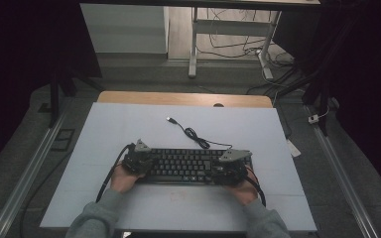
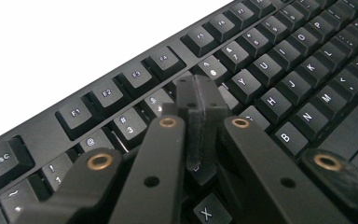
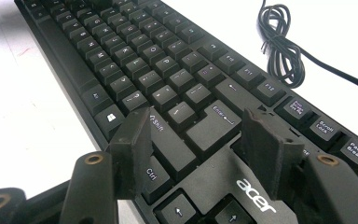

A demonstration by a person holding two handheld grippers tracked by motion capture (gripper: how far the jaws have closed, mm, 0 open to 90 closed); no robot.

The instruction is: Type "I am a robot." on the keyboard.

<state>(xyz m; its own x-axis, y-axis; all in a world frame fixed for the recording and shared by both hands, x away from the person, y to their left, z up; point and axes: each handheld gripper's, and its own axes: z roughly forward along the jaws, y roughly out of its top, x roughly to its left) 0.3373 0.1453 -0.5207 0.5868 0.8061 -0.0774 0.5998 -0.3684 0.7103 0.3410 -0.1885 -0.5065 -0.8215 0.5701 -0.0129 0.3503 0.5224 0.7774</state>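
1. The keyboard (image 1: 183,166) lies flat on the white bench (image 1: 129,129), near its front edge and square to the person, with its cable (image 1: 196,136) trailing loose toward the back and ending in an unplugged USB plug (image 1: 170,119).
2. It looks like a rigid plastic slab, fairly light, with a smooth case that could slip. The keycaps give under pressure and could pop off, so the bare end rims seem the safer hold, one at each end to keep it level.
3. The left gripper (image 2: 196,100) has its fingers closed together with nothing between them. They hover low over the number row at the keyboard's left end.
4. The right gripper (image 3: 193,140) has its fingers spread wide, straddling the right Shift and Enter area above the arrow keys. Contact with the keys cannot be told.
5. The loose cable will likely drag if the keyboard is lifted.
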